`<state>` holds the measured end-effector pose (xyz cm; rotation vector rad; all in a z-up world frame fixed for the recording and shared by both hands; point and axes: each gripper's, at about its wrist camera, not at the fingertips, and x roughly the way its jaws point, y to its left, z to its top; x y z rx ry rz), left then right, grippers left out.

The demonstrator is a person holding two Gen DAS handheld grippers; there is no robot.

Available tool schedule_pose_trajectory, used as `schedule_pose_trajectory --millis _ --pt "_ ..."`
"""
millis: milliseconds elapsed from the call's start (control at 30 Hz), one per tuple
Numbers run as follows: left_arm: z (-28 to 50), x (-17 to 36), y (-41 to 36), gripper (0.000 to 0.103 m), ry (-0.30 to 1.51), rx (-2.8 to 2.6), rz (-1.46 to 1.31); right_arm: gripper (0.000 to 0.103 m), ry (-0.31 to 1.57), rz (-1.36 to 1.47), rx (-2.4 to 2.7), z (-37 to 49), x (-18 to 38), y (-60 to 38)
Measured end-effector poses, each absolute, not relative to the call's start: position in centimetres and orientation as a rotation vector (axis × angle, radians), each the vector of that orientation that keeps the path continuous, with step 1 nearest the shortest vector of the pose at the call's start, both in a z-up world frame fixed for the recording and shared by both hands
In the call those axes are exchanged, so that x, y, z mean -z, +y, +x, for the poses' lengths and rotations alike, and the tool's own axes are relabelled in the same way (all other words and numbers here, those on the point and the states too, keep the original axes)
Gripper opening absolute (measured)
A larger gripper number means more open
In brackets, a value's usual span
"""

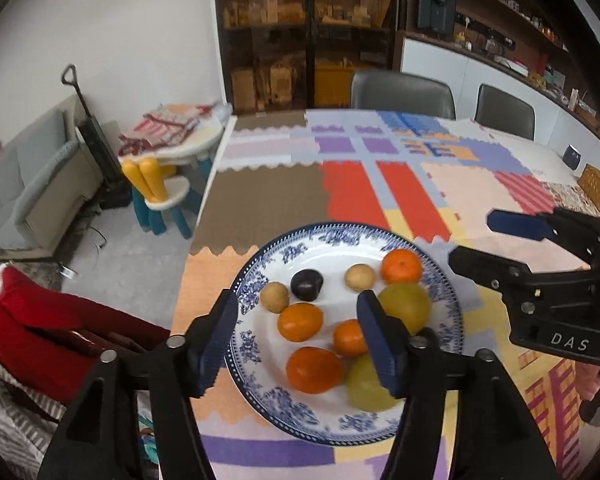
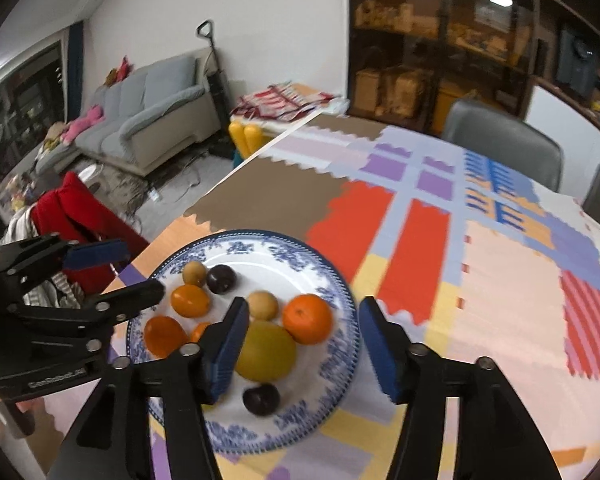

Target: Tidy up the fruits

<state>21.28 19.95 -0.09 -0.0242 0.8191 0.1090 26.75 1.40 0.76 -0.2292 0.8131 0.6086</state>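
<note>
A blue-and-white plate [image 1: 328,232] [image 2: 340,280] sits on the patchwork tablecloth near the table's left front corner. It holds several oranges [image 1: 300,322] [image 2: 307,319], two yellow-green fruits [image 1: 406,306] [image 2: 266,350], two small tan fruits [image 1: 275,297] [image 2: 262,304] and dark plums [image 1: 306,285] [image 2: 261,398]. My left gripper [image 1: 296,298] [image 2: 142,268] hovers over the plate's left side, open, with nothing between its pads. My right gripper [image 2: 304,305] [image 1: 474,240] hangs over the plate's right side, also open and holding nothing.
The table's left edge [image 1: 204,204] drops to the floor, where a red garment [image 1: 40,336] lies over a chair. Two grey chairs [image 1: 402,94] stand at the far side. A wicker basket [image 1: 598,186] rests at the far right. A child's table and stool [image 1: 168,196] stand to the left.
</note>
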Motion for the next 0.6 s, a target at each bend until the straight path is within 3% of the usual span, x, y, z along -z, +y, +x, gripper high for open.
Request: schedule_pose_trajectory --millis 133,267,600 --pt "19.2 -1.6 17.9 0.072 0.765 -0.126 -0.021 0.064 0.774 -0.212 -0.574 25.0 -1.7 -0.8" --pt "17.1 -2.7 15.7 0.077 0.727 -0.116 -0.006 0.076 0.732 -0.172 -0.534 22.7 -2.8 -3.8" --pt "12.6 -5.1 11.1 0.088 0.655 -0.090 -0.024 0.090 0.611 -0.141 -0.410 17.0 -5.7 -10.0"
